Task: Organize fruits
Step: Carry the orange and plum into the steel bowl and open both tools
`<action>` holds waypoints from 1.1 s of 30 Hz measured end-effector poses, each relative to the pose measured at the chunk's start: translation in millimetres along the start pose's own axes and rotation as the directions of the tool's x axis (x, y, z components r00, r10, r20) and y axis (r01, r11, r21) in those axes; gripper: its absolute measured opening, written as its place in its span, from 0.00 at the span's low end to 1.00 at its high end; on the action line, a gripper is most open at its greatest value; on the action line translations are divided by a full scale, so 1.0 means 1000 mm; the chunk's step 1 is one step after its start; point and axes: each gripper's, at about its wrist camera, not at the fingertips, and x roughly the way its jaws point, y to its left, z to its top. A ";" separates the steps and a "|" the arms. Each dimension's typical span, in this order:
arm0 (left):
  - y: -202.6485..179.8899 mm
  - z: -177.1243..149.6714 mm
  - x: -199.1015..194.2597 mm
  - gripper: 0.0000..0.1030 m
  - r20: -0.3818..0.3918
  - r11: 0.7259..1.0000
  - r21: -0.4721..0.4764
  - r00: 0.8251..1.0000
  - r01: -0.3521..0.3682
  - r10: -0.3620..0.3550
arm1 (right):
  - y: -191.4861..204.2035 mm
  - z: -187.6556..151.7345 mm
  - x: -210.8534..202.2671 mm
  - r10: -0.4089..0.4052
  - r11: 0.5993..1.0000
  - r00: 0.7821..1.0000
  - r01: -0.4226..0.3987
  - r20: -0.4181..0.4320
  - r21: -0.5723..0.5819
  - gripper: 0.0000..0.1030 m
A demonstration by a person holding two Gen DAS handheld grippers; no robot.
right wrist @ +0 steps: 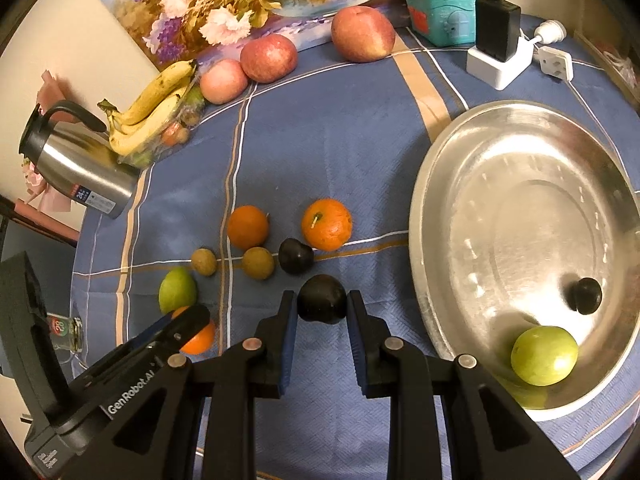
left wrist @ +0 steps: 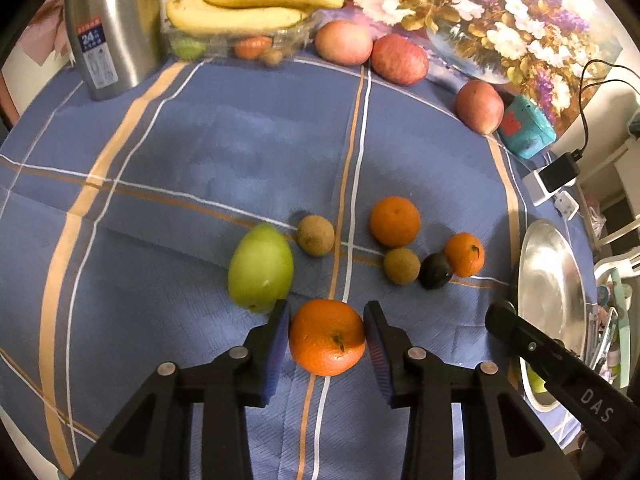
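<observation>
blue checked tablecloth [left wrist: 200, 152] is strewn with fruit; an orange [left wrist: 326, 336] is gripped by the left gripper [left wrist: 326, 344], a dark plum [right wrist: 322, 304] by the right gripper [right wrist: 322, 312]; carrying to the steel basin [right wrist: 448, 168] is judged next.

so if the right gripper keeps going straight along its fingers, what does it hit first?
Probably the tablecloth: the right gripper, shut on a dark plum, points steeply down. The loose plum lies just ahead; depth unclear.

Fruit count:
- oranges [right wrist: 326, 224]: three
- dark plums [right wrist: 322, 304]: three
- green fruits [right wrist: 544, 355]: two
- small brown fruits [right wrist: 258, 263]: two
- apples [right wrist: 363, 33]: three
- bananas [right wrist: 152, 118]: one bunch

Steel basin [right wrist: 520, 128]: one.
</observation>
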 end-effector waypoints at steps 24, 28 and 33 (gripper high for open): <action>-0.075 -0.014 -0.018 0.39 0.064 0.980 0.198 0.997 0.035 -0.049 | -0.109 0.013 -0.053 -0.178 0.964 0.978 0.152 0.106 0.220 0.25; -0.092 -0.018 -0.016 0.39 0.055 0.974 0.218 0.995 0.066 -0.080 | -0.126 0.013 -0.062 -0.215 0.951 0.969 0.179 0.122 0.254 0.25; -0.114 -0.018 -0.020 0.39 0.080 0.966 0.238 0.989 0.102 -0.124 | -0.141 0.013 -0.068 -0.251 0.937 0.959 0.207 0.131 0.280 0.25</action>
